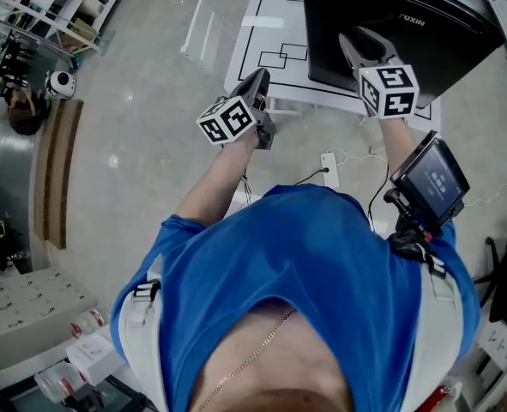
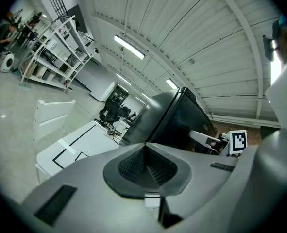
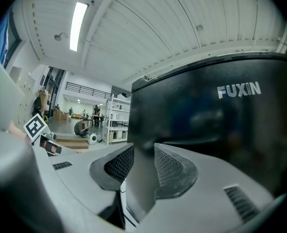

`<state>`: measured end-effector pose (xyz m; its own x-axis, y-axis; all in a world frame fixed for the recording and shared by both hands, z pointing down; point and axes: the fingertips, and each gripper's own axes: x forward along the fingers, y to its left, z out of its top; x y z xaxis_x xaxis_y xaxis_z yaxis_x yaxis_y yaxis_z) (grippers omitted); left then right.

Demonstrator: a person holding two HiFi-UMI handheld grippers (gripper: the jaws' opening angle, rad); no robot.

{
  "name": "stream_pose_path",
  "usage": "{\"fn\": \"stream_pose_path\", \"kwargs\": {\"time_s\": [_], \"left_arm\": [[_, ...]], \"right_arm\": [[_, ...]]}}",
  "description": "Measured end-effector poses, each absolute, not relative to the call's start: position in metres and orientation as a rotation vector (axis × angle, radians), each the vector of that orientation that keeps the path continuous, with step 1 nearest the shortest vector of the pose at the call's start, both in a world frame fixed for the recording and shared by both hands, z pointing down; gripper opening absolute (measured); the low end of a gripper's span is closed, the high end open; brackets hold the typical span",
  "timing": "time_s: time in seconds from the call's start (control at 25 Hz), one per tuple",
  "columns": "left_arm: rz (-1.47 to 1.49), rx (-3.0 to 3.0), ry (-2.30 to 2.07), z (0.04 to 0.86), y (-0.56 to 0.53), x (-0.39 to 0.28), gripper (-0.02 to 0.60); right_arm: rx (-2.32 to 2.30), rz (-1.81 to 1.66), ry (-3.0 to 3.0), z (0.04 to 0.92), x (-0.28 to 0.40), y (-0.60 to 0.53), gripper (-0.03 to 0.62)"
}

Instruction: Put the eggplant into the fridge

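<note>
The black fridge stands closed at the top right of the head view, and no eggplant shows in any view. My right gripper is at the fridge's front. In the right gripper view the door's grey edge fills the gap between the pads of the right gripper, which press on it. My left gripper hangs left of the fridge over the floor. Seen in its own view, the left gripper has its pads together with nothing between them. The fridge stands ahead of it to the right.
A white floor mat with black lines lies under and left of the fridge. A white frame stands beyond it. A power strip with cables lies near my feet. White shelving and wooden boards are at the left.
</note>
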<state>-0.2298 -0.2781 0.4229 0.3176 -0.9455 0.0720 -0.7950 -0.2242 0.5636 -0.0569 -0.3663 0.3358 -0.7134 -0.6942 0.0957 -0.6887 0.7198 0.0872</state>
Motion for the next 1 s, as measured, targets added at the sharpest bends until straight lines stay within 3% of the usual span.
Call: {"fn": "stream_pose_path", "kwargs": {"time_s": [0.52,0.76,1.0], "left_arm": [[-0.367,2.107,-1.498,0.430,-0.289,-0.225,0.008],[-0.373,2.146,-1.445,0.419,-0.250,-0.217,0.008],[-0.373,2.170,-1.377,0.419,-0.227,-0.204,0.008]], "right_arm": [[1.191,0.002,-2.797,0.343,-0.042,-0.374,0.130],[1.293,0.032,-2.765,0.339,-0.022,-0.319,0.028],[1.385,0.101,-2.720,0.350,0.001,-0.277,0.005]]}}
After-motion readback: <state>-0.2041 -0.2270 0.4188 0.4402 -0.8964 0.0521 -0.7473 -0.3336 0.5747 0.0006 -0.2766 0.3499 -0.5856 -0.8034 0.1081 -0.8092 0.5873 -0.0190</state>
